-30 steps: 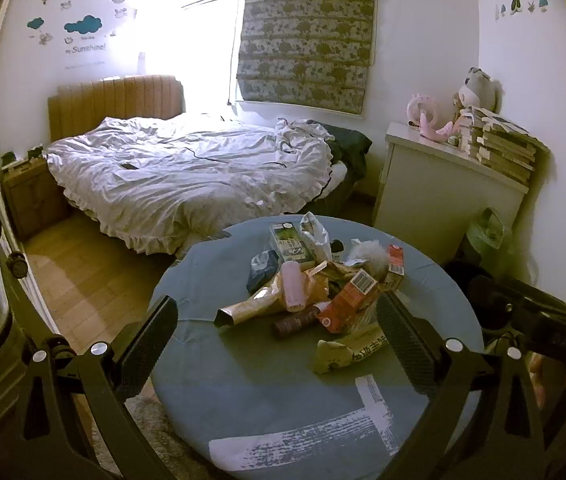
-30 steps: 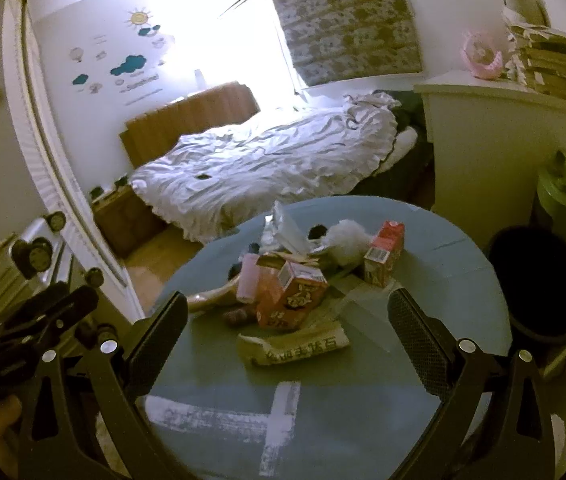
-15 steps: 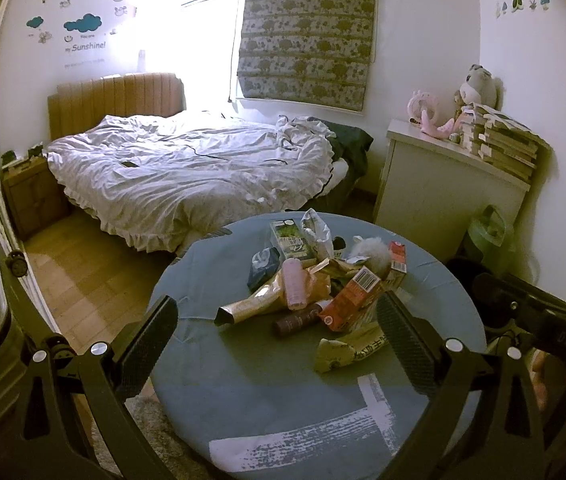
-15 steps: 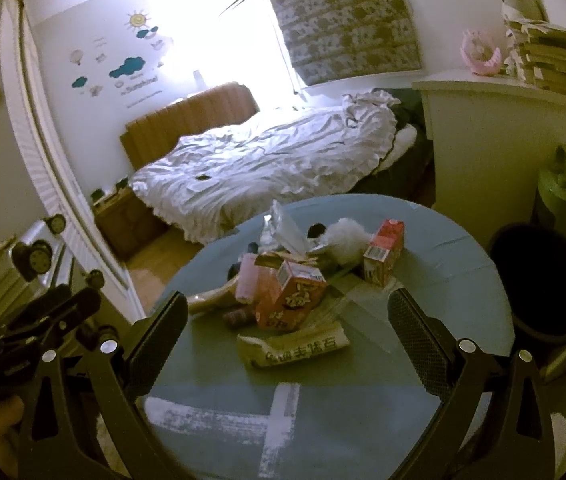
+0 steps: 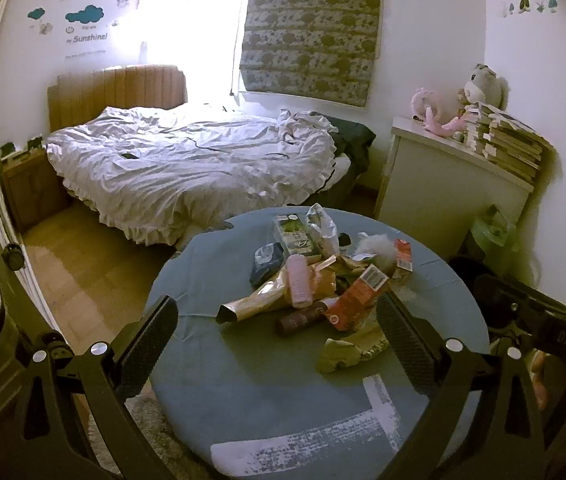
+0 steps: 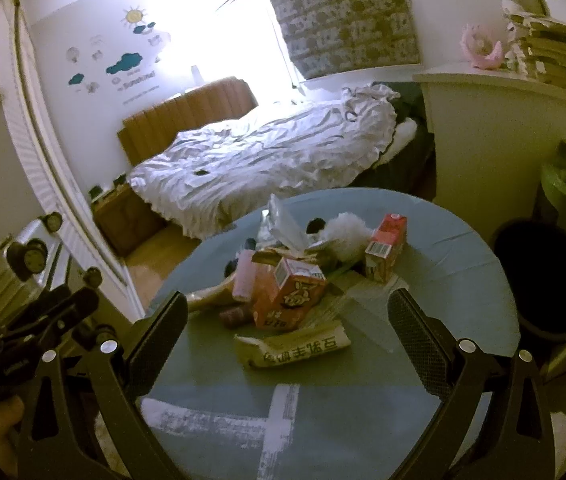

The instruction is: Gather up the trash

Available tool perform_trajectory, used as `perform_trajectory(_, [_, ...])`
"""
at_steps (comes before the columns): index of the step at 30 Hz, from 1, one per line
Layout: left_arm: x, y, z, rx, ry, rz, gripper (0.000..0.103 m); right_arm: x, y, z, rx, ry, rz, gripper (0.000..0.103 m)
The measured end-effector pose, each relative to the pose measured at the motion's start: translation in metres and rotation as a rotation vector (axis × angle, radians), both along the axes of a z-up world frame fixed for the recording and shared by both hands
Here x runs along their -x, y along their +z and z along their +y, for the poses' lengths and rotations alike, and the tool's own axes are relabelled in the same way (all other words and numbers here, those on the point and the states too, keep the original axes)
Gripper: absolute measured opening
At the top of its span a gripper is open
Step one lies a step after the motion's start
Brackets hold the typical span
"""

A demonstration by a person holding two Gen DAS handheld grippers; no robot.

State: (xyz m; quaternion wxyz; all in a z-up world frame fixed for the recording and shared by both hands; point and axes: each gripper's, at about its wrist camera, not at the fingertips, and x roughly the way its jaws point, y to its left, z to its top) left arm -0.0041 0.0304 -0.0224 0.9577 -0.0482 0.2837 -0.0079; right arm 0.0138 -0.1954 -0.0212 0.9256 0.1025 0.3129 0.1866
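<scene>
A pile of trash lies in the middle of a round blue table (image 5: 267, 392) (image 6: 455, 292). It holds an orange carton (image 5: 357, 298) (image 6: 291, 300), a pink tube (image 5: 299, 280) (image 6: 245, 280), a yellow printed wrapper (image 5: 353, 350) (image 6: 295, 350), a red carton (image 6: 387, 246) (image 5: 403, 254), a white fluffy ball (image 6: 347, 232) and a dark bottle (image 5: 303, 318). My left gripper (image 5: 277, 330) hovers open over the table's near side, short of the pile. Just as open, my right gripper (image 6: 289, 326) frames the wrapper from above. Neither holds anything.
A black bin (image 6: 543, 276) stands on the floor right of the table, below a white cabinet (image 5: 451, 184) stacked with books. Behind the table is a bed (image 5: 195, 168) with rumpled white bedding. Wood floor (image 5: 83, 276) lies to the left.
The view has shifted only slightly; both grippers stay open and hover in about the same place. The trash has not moved.
</scene>
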Motion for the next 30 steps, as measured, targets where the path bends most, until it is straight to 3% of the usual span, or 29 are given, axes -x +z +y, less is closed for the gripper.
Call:
perform_trajectory(10, [-0.012, -0.003, 0.011, 0.025, -0.009, 0.032, 0.098, -0.016, -0.005, 0.008, 0.017, 0.003, 0.031, 0.099])
perform_trajectory(17, [-0.044, -0.038, 0.058, 0.076, -0.064, 0.069, 0.098, -0.062, 0.008, 0.027, 0.055, 0.056, 0.034, 0.099])
perform_trajectory(21, [-0.069, -0.058, 0.065, 0.032, -0.131, 0.107, 0.098, -0.114, 0.013, 0.054, 0.117, 0.127, 0.050, 0.099])
perform_trajectory(26, [-0.102, -0.076, 0.055, -0.040, -0.234, 0.145, 0.098, -0.198, -0.016, 0.088, 0.185, 0.222, 0.174, 0.099])
perform_trajectory(30, [-0.123, -0.092, 0.045, -0.116, -0.278, 0.181, 0.093, -0.231, -0.039, 0.110, 0.265, 0.263, 0.226, 0.093])
